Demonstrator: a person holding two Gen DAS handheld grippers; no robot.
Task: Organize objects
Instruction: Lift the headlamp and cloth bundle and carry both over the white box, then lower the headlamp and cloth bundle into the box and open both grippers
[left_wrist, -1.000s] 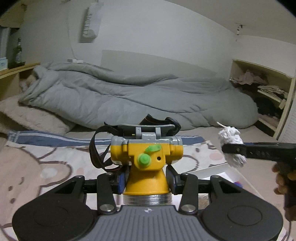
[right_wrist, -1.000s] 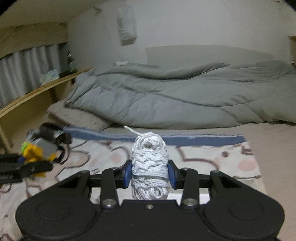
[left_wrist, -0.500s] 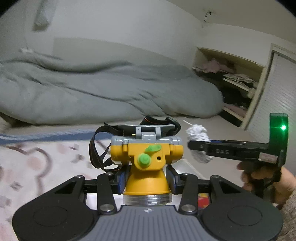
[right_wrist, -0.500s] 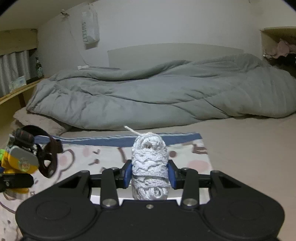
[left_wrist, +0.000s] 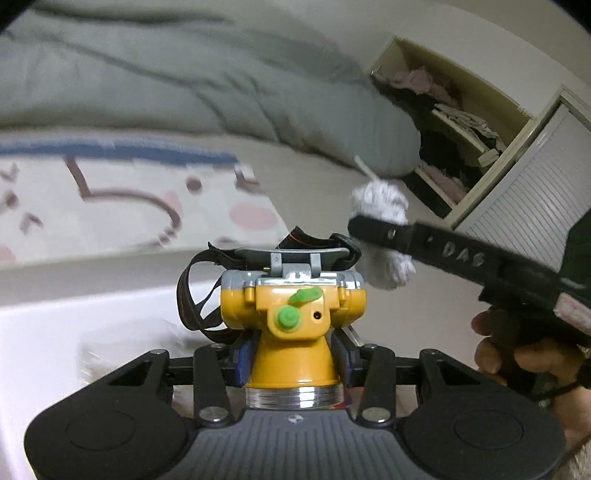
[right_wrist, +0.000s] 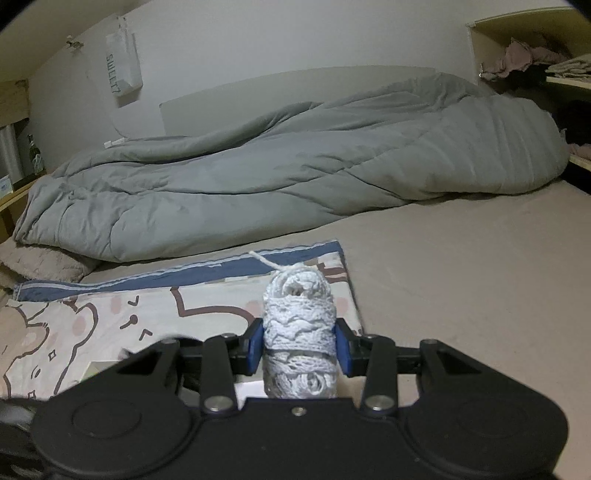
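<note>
Left claw (left_wrist: 293, 363) pinching yellow headlamp (left_wrist: 291, 317); right claw (right_wrist: 299, 349) pinching white string ball (right_wrist: 299, 332) upright.

Bare bedsheet (right_wrist: 461, 280) lies open at right; the grey duvet (right_wrist: 295, 166) blocks the far side.

A bed (right_wrist: 461, 295) with a plain beige sheet fills the frame. A rumpled grey duvet (right_wrist: 295, 166) lies across its upper half. At lower left, a cartoon-print blanket (right_wrist: 110, 317) with a navy border lies flat on the sheet. A beige pillow (right_wrist: 44, 264) sits at the far left
</note>
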